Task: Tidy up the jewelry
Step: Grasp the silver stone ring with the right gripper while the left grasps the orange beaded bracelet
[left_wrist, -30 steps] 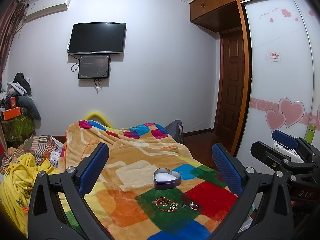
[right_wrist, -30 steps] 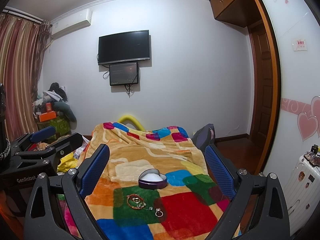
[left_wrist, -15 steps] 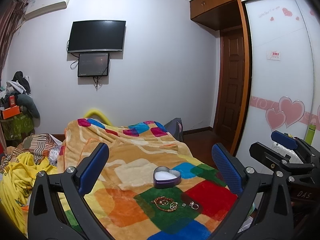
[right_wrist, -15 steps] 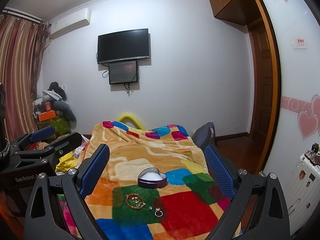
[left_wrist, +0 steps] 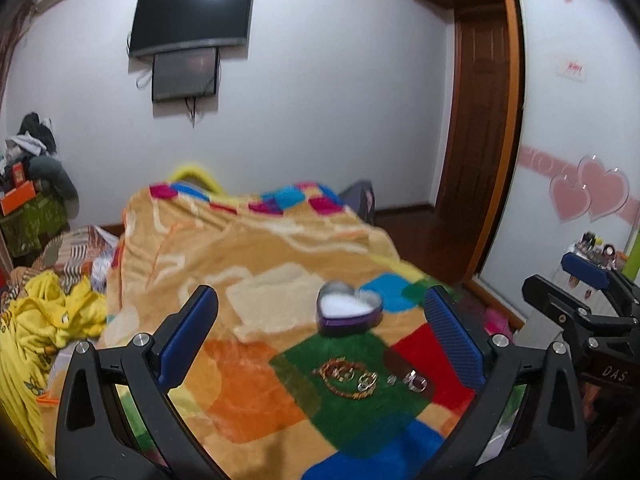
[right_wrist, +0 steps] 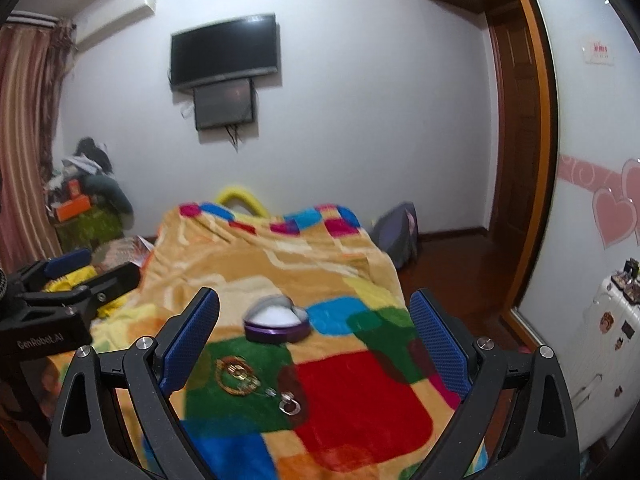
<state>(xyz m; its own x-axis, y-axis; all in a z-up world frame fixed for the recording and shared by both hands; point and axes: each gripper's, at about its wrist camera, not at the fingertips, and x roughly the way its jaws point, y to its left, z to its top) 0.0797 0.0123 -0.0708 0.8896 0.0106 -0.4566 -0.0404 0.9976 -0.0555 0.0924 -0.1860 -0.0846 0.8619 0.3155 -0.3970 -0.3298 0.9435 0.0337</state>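
Observation:
A purple heart-shaped tin with white lining sits open on the colourful blanket; it also shows in the right wrist view. In front of it lie a gold bracelet with rings and a small silver ring, seen too in the right wrist view as the bracelet and the ring. My left gripper is open and empty above the blanket, short of the jewelry. My right gripper is open and empty, also short of it.
The blanket-covered bed runs toward the far wall with a TV. Yellow clothes pile at the left. A wooden door and a white suitcase stand at the right. A grey bag lies on the floor.
Both grippers have moved forward and tilted down toward the blanket, so the tin and jewelry appear closer. Both stay open and empty.

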